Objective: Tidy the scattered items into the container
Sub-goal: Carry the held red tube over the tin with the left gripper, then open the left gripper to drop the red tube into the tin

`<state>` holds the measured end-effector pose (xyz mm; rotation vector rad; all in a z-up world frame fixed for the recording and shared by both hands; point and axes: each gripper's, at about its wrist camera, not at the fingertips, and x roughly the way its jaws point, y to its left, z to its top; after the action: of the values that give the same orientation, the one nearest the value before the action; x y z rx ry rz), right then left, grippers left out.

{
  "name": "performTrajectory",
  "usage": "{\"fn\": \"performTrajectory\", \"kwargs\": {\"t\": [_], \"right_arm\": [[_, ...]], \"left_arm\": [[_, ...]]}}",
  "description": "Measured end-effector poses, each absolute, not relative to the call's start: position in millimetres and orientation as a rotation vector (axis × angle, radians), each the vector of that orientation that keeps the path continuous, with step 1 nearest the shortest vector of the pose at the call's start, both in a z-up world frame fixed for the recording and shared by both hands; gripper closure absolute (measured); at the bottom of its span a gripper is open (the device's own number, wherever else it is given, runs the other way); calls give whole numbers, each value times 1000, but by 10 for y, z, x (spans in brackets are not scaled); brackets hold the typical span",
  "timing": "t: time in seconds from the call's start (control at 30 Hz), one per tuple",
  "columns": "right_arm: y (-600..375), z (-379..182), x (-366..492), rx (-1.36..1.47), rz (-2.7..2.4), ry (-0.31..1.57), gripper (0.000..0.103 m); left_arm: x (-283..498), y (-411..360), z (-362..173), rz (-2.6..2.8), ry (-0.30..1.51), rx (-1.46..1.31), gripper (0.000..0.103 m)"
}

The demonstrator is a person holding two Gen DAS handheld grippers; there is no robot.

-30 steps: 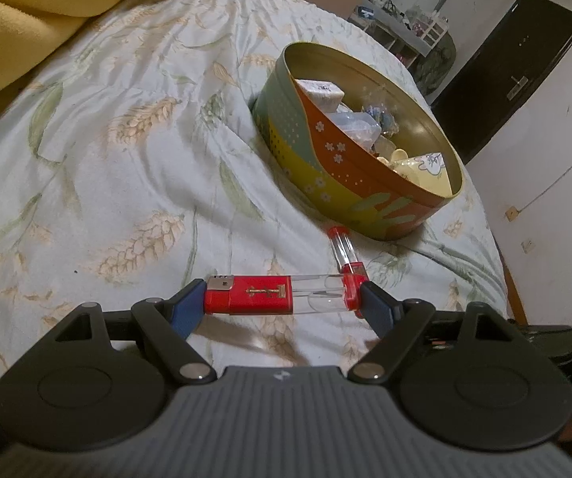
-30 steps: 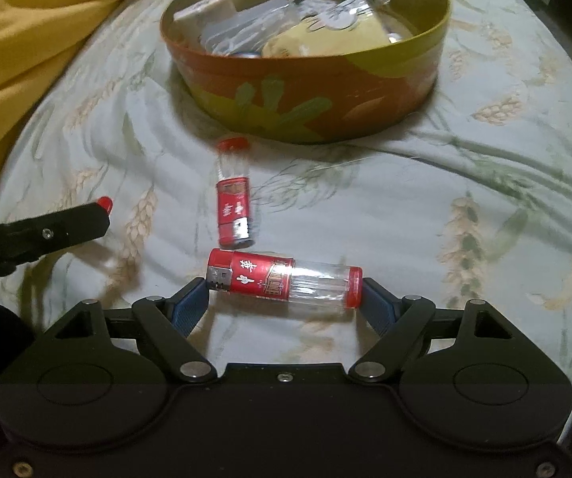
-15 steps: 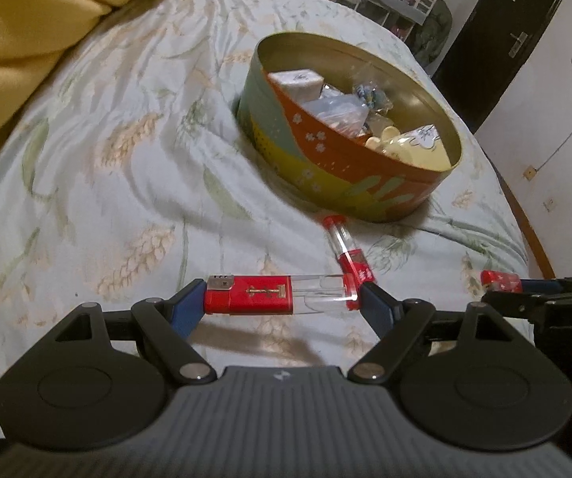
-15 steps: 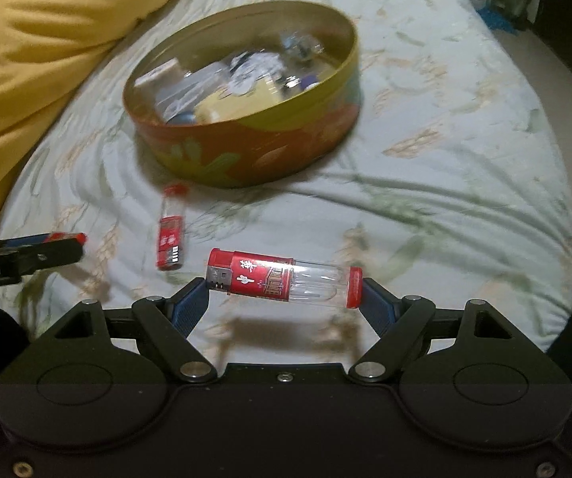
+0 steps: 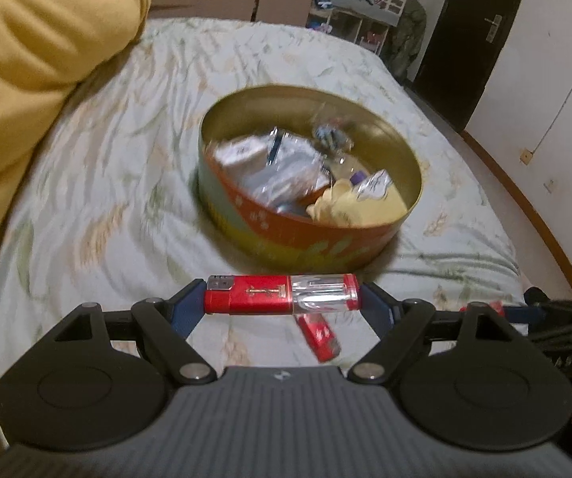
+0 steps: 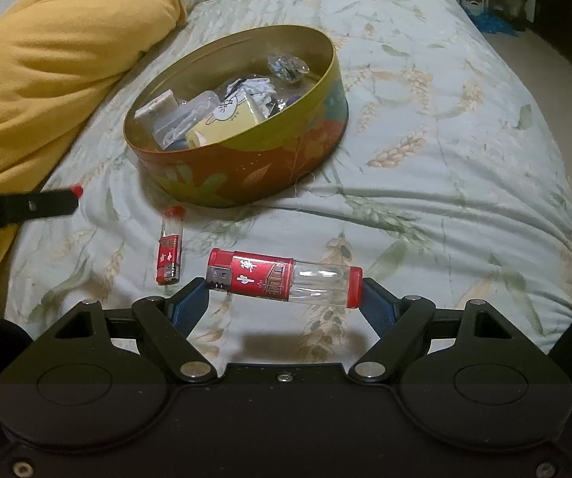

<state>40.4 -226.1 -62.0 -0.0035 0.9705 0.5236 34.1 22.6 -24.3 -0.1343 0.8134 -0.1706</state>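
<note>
Lying crosswise between the blue pads of the left gripper (image 5: 282,298) is a red-and-clear lighter (image 5: 282,294), pinched end to end, metal head toward nine o'clock and red base toward three. The gripper is tilting steeply down at the bed, with the tin (image 5: 310,239) sitting at twelve o'clock from it; that view is blurring. A third lighter (image 5: 318,330) is lying on the quilt (image 5: 106,199) just below the held one, at about five o'clock.

The right gripper (image 6: 284,296) is gripping its own lighter (image 6: 284,281) the same way, lengthwise between the pads, head at nine o'clock, the body sloping slightly down toward three. It is also pointing down at the quilt. From it the tin (image 6: 246,175) is sitting at eleven o'clock, filled with packets and small bits, and the loose lighter (image 6: 170,245) is lying at ten o'clock, between gripper and tin, apart from both. One finger of the left gripper is reaching in from nine o'clock, a red lighter end showing at its tip. A yellow blanket (image 6: 59,59) is bunching along the quilt from nine to eleven o'clock.
</note>
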Motion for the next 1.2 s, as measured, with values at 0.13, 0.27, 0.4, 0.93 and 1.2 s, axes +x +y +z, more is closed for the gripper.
{"fn": "performTrajectory", "kwargs": {"t": [0.13,0.27,0.4,0.93,1.2], "right_arm": [[-2313,-629,405,39,527,963,22],[-2337,-653,401,72,537,959,22],[-2330,-667,394,88,548,956,22],[-2372,-671,448,167,574,961,22],[-2364,-689,491,193,580,973,22]], "left_arm": [[414,179,-129,-178,803,-116,20],[535,112,-26,-179,788,-85,20],[709,-2,85,-183,772,-53,20],[1390,-390,191,-205,764,59,20],[1657,-467,121,-197,755,106,2]]}}
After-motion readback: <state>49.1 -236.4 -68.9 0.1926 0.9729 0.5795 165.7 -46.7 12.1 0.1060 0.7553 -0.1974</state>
